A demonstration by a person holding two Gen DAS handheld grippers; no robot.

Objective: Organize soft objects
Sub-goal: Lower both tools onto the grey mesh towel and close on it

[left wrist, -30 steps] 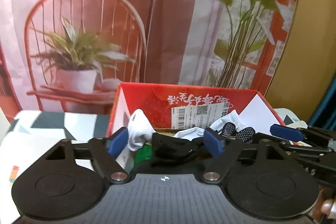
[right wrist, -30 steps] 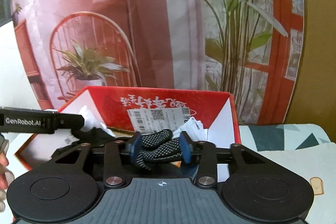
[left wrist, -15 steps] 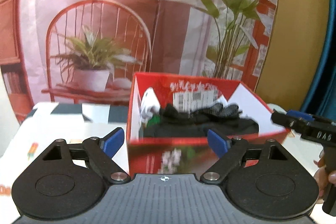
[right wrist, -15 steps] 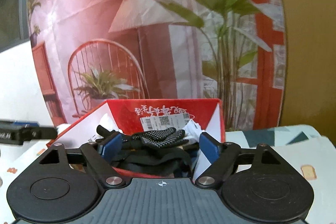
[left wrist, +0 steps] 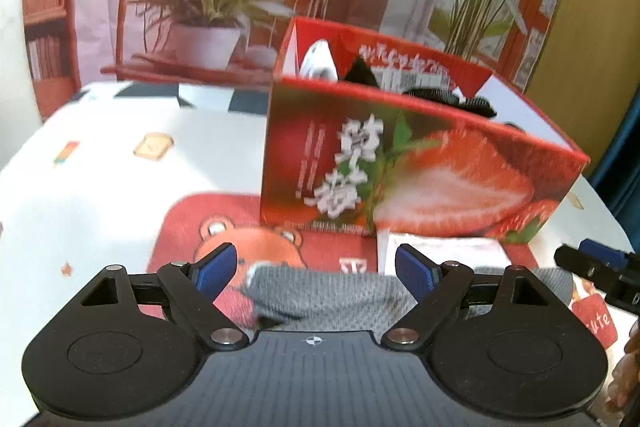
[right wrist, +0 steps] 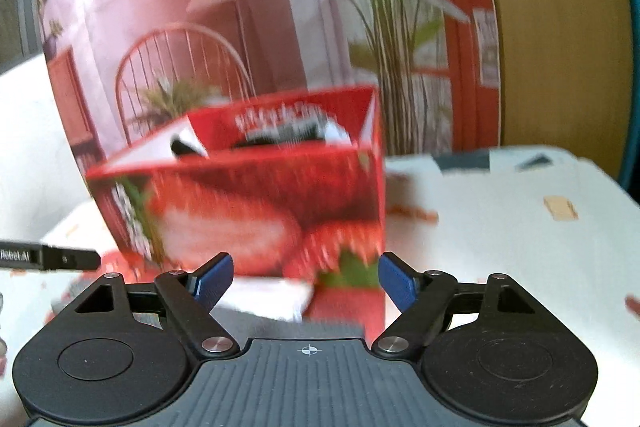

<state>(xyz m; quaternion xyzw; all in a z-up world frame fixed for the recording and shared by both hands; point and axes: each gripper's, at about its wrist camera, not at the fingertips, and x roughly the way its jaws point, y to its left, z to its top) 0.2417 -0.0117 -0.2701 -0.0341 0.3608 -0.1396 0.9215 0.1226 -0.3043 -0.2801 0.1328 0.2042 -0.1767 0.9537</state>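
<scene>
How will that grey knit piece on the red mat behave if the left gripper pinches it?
The grey knit piece lies slumped and rumpled, so it will probably droop from the pinch. It looks light, likely lifting easily. Its ribbed knit should resist slipping from the left gripper, whose jaws stand open.

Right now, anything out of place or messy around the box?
Yes. A grey sock lies outside the red box, on the red mat in front of it, with a white packet beside it. Other soft items are in the box.

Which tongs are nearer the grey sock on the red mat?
Left. The left tongs hang open right over the grey sock; the right tongs face the strawberry box, off to the side.
</scene>
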